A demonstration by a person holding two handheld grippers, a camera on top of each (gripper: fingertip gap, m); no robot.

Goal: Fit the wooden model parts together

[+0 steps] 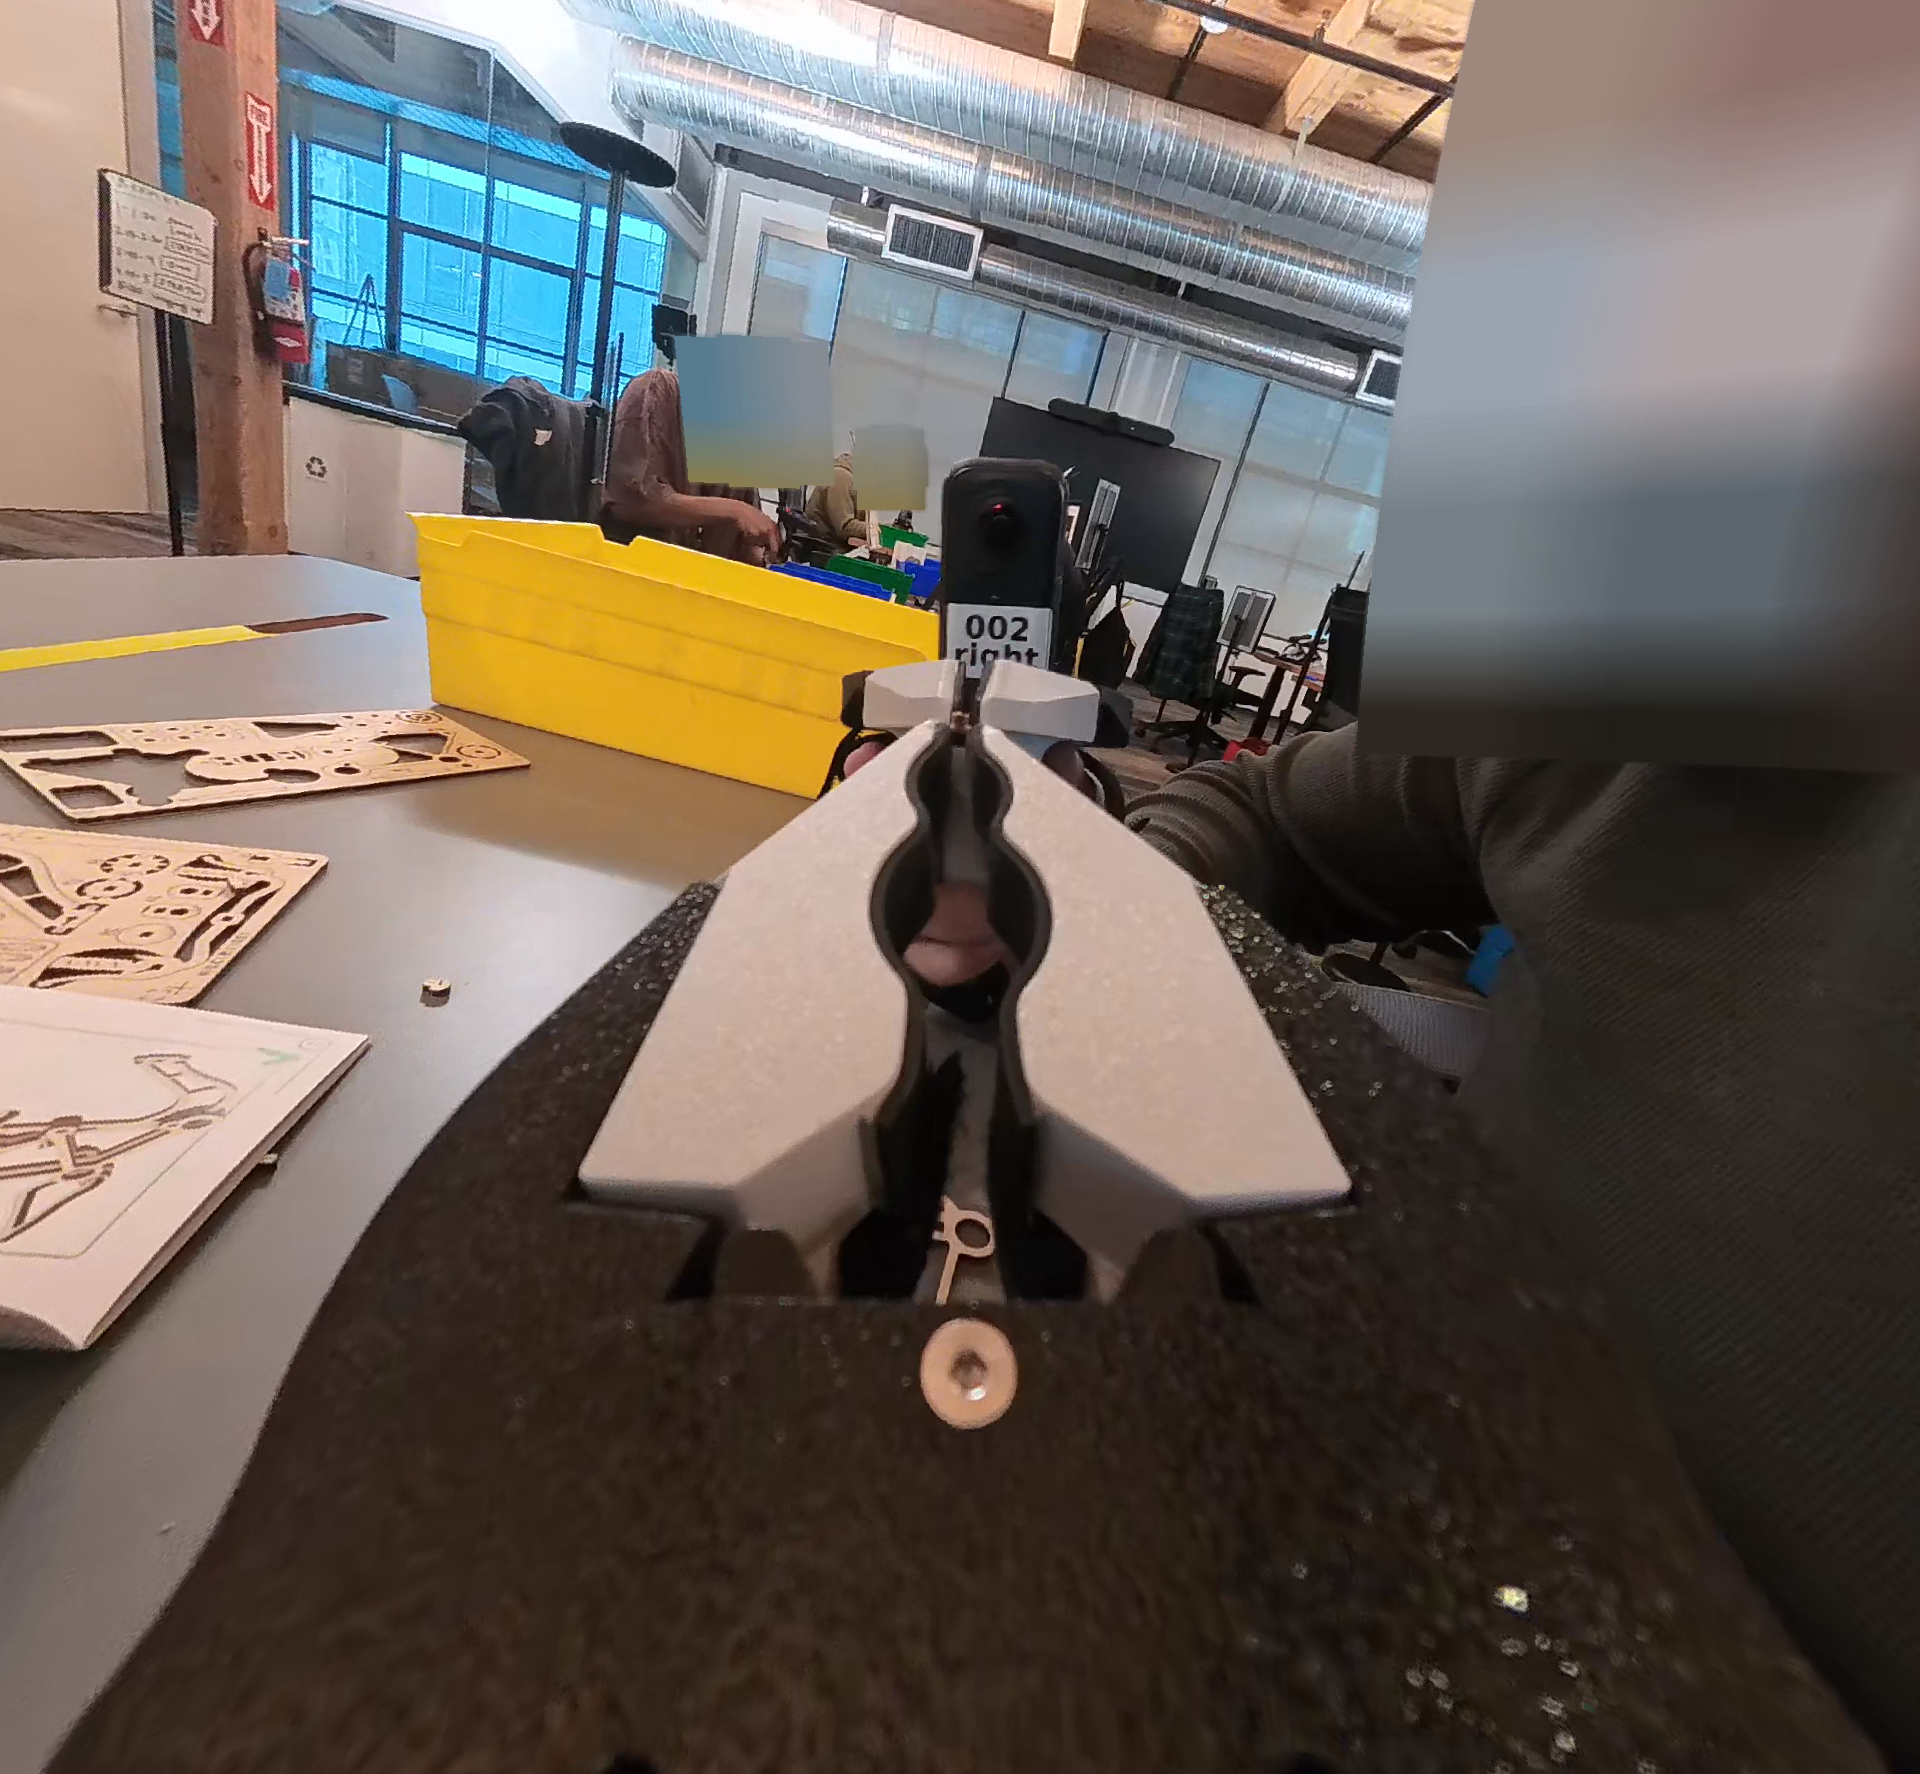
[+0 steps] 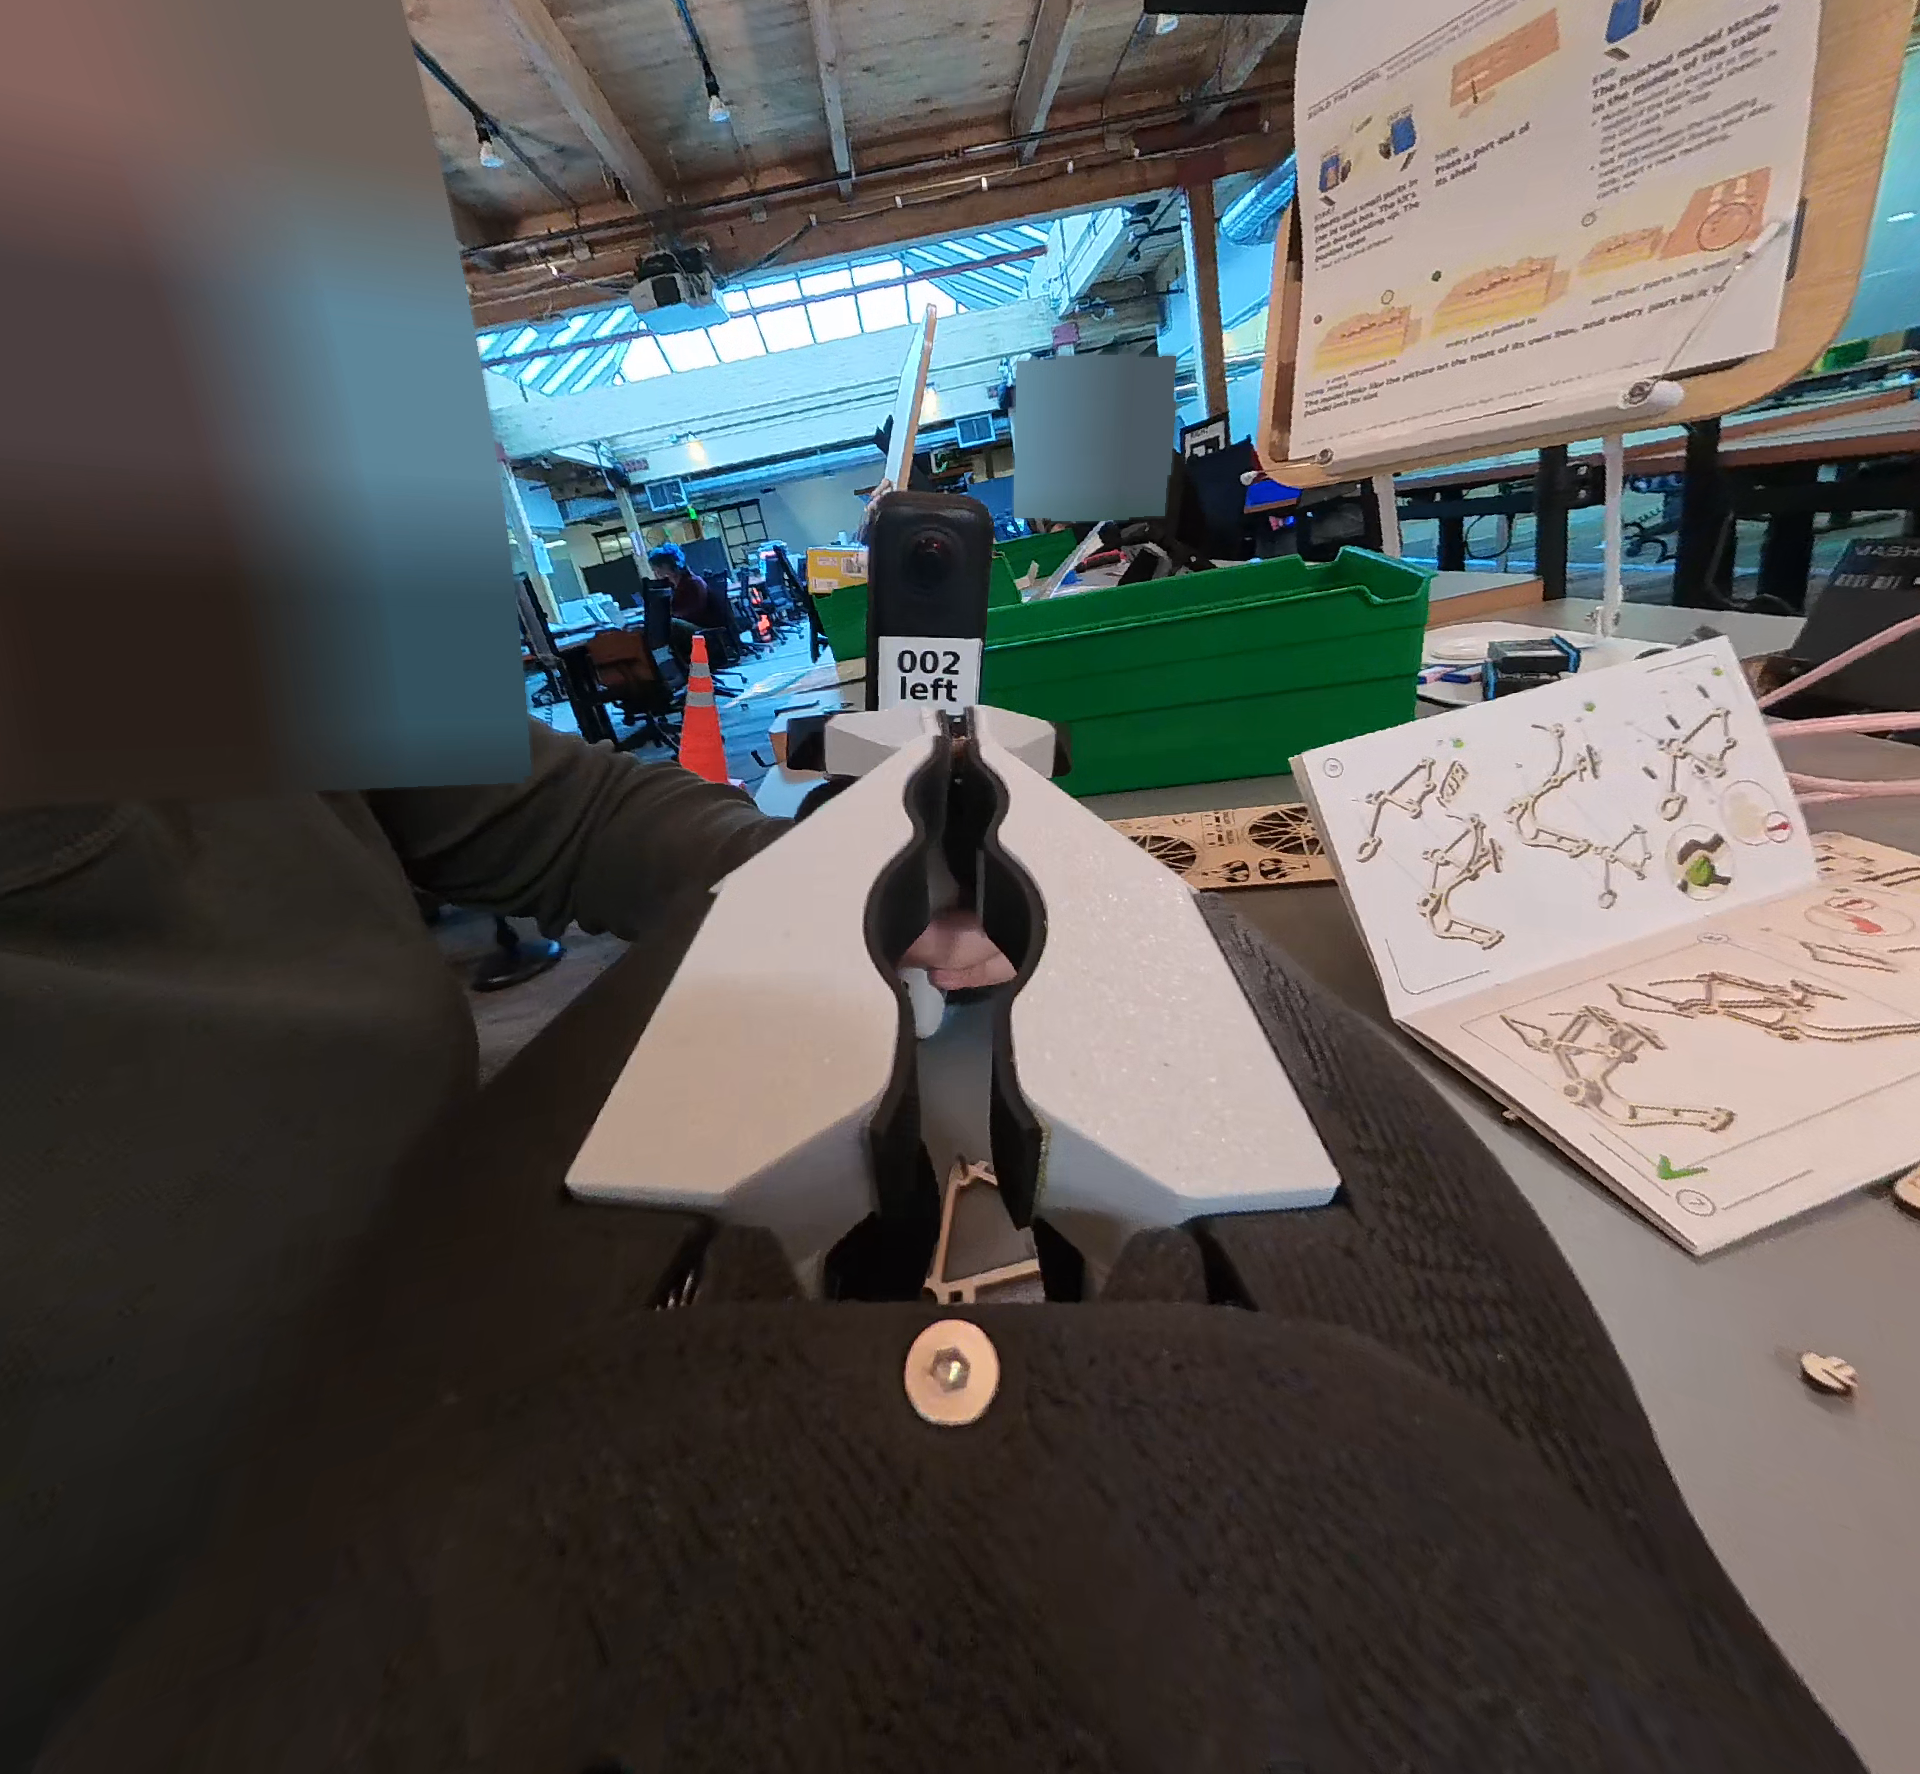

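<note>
My two grippers face each other tip to tip above the grey table [image 1: 468,851]. My left gripper [image 1: 964,732] is shut on a thin wooden part with a ring end [image 1: 961,1246], which runs back between its fingers. My right gripper [image 2: 956,748] is shut on a flat wooden frame part [image 2: 971,1236], seen edge-on between its pads. In the left wrist view the right gripper [image 1: 977,685] meets my tips, with a small brown wooden tip [image 1: 961,714] at the joint. In the right wrist view the left gripper [image 2: 954,722] sits just behind my tips.
A yellow bin [image 1: 644,644], two punched wooden sheets [image 1: 260,758] [image 1: 135,903], a booklet [image 1: 135,1142] and a small wooden disc [image 1: 436,990] lie to the left. A green bin [image 2: 1195,675], an open booklet [image 2: 1610,914], a wooden sheet [image 2: 1226,846] and a small round part [image 2: 1829,1379] lie to the right. Less than 4 cm separates the two grippers' tips.
</note>
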